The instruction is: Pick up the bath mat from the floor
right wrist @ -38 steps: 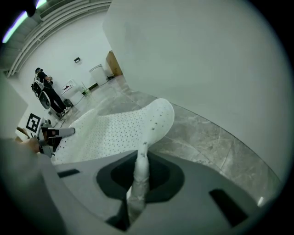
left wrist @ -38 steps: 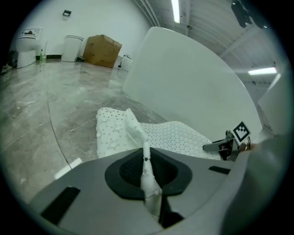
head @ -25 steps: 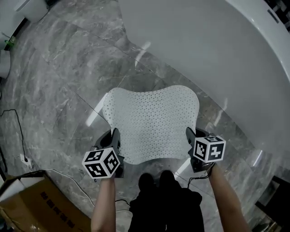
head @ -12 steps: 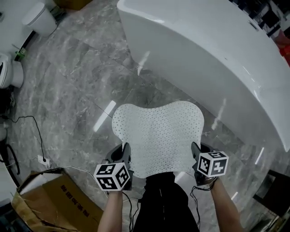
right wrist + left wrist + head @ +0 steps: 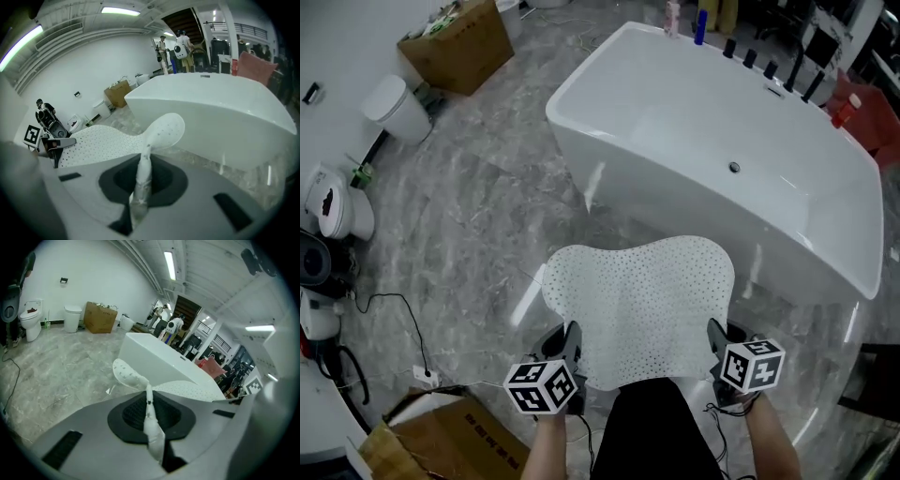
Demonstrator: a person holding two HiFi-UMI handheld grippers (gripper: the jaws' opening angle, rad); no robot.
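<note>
The white perforated bath mat (image 5: 639,305) hangs stretched flat in the air between both grippers, above the grey marble floor (image 5: 459,225). My left gripper (image 5: 570,349) is shut on the mat's near left corner, and the mat's edge (image 5: 149,416) runs pinched between its jaws in the left gripper view. My right gripper (image 5: 715,345) is shut on the near right corner, where the mat (image 5: 159,133) rises out of the jaws in the right gripper view. The mat's far lobes curl a little.
A white freestanding bathtub (image 5: 712,131) stands just beyond the mat. Toilets (image 5: 337,202) and a cardboard box (image 5: 459,42) sit along the left wall. An open carton (image 5: 441,441) and a cable (image 5: 403,323) lie at the near left.
The mat has risen with both grippers, and the head view has tilted up, so that the whole tub and the left wall now show. Both grips are unchanged.
</note>
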